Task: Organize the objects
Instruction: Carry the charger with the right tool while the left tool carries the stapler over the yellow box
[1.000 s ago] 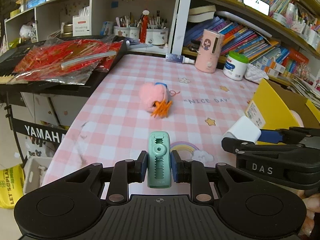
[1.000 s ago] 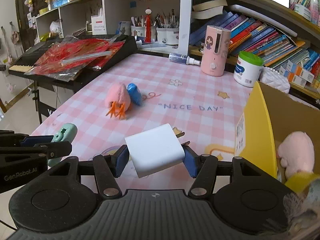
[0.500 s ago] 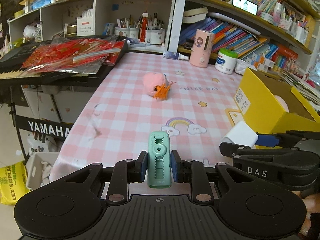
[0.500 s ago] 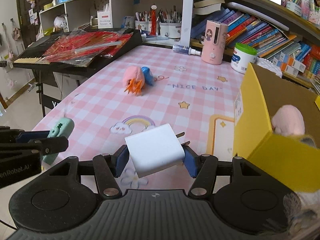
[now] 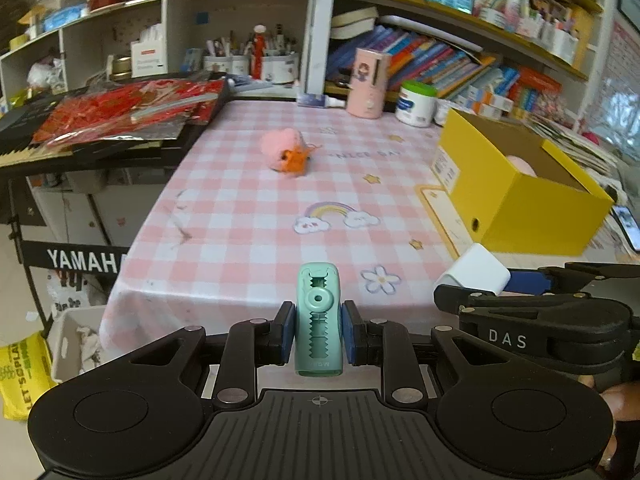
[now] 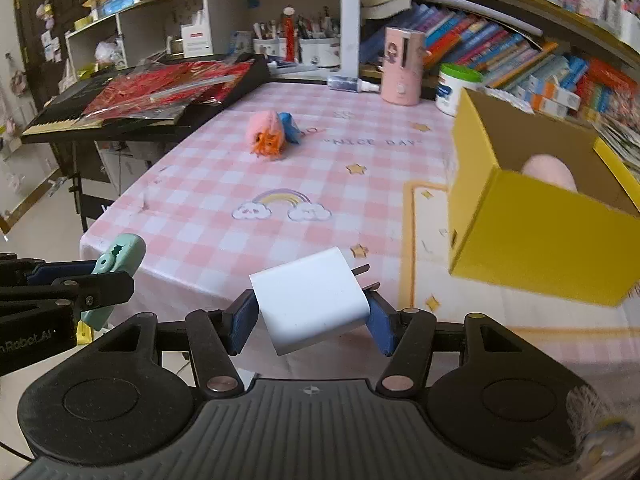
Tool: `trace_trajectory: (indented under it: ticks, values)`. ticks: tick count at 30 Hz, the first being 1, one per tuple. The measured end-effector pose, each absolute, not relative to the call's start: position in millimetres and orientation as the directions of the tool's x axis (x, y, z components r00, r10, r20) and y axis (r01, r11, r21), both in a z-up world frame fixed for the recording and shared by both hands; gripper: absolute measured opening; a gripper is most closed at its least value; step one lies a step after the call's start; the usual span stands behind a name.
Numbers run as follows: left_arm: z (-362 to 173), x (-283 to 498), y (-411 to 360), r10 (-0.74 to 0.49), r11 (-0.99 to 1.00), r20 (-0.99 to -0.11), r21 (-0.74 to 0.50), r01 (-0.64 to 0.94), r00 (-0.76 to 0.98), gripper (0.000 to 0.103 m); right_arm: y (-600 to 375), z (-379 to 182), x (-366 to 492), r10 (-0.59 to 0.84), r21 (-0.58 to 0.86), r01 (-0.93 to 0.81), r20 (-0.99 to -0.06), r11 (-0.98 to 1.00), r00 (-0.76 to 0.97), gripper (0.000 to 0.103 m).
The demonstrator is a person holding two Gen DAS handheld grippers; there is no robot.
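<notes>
My left gripper (image 5: 318, 334) is shut on a mint green correction tape (image 5: 318, 316), held in the air near the table's front edge; the tape also shows in the right wrist view (image 6: 116, 268). My right gripper (image 6: 310, 314) is shut on a white charger plug (image 6: 310, 300) with its prongs pointing right; the plug also shows in the left wrist view (image 5: 476, 270). A pink plush toy with orange fringe (image 5: 286, 154) (image 6: 269, 134) lies mid-table. An open yellow box (image 5: 516, 192) (image 6: 532, 216) stands at the right with a pink plush inside (image 6: 550, 170).
The table has a pink checked cloth (image 5: 256, 216). A keyboard with red foil packets (image 5: 116, 116) sits at the left. A pink canister (image 5: 368, 84), a white jar (image 5: 416, 104) and bookshelves line the back. A phone (image 5: 628, 220) lies at the far right.
Both grippers have pulled back toward the table's front edge and risen, each keeping its object. More of the table and the yellow box has come into view.
</notes>
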State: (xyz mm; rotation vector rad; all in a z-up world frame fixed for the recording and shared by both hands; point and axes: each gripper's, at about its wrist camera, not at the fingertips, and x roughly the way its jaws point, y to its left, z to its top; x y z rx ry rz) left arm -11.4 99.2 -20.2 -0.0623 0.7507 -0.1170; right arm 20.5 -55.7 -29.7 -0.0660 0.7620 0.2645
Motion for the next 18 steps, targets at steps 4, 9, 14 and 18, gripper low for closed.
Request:
trace_trajectory:
  ticks: [4, 9, 14, 18]
  values:
    - [-23, -19, 94, -0.153, 0.988, -0.681, -0.096, 0.12, 0.716, 0.023, -63, -33, 8, 0.193, 0.046, -0.225, -0.695, 0.973, 0.692, 0.056]
    - [-22, -21, 83, -0.194, 0.98, -0.676, -0.104, 0.169, 0.711, 0.023, -76, -34, -6, 0.158, 0.045, -0.177, -0.698, 0.983, 0.698, 0.056]
    - [-23, -19, 64, -0.255, 0.963, -0.672, -0.113, 0.244, 0.695, 0.023, -96, -34, -17, 0.101, 0.038, -0.105, -0.703, 0.994, 0.704, 0.056]
    - [-23, -17, 44, -0.307, 0.943, -0.668, -0.119, 0.31, 0.678, 0.023, -113, -33, -26, 0.044, 0.029, -0.034, -0.705, 0.999, 0.707, 0.056]
